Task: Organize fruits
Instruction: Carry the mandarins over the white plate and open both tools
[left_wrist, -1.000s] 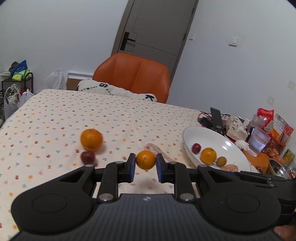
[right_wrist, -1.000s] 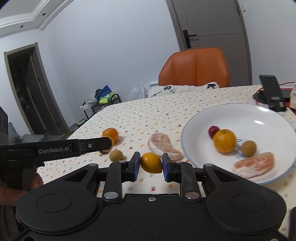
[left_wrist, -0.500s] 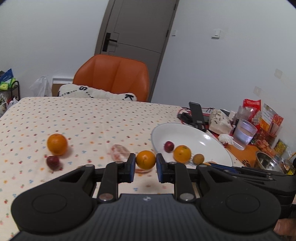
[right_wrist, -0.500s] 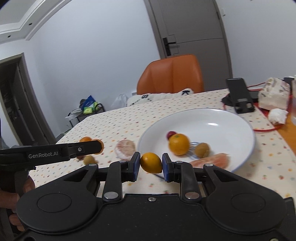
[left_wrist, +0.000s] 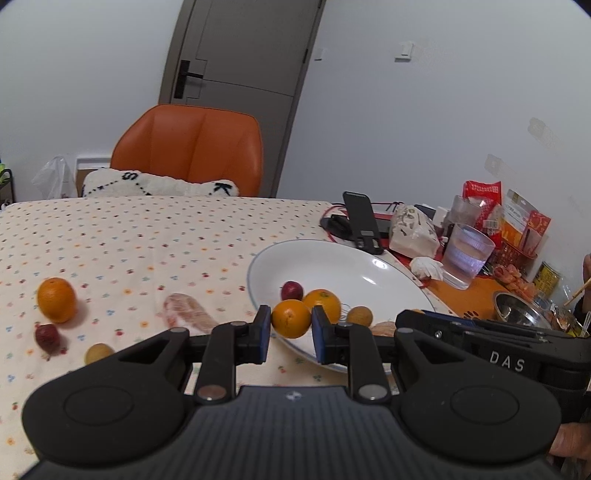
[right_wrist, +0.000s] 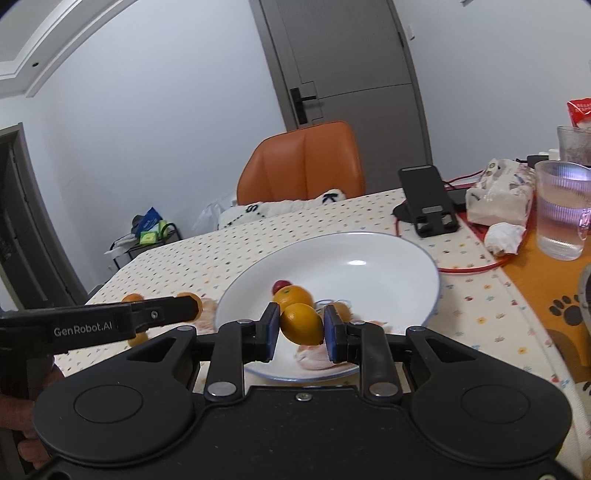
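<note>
Tablecloth (left_wrist: 129, 236): loose orange (left_wrist: 56, 305) seen L view only.

Bare plate (right_wrist: 388, 273) centre; tumbler (right_wrist: 563, 210), phone stand (right_wrist: 428, 203) beyond.

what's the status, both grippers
Left gripper shut on orange, at plate rim. Right gripper shut on orange, over plate. Path clear.

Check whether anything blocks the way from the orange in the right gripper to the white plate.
Nothing visible does. The right gripper holds its orange just above the near rim of the white plate. Below it lie a peeled citrus piece and another orange; the far side is bare.
</note>
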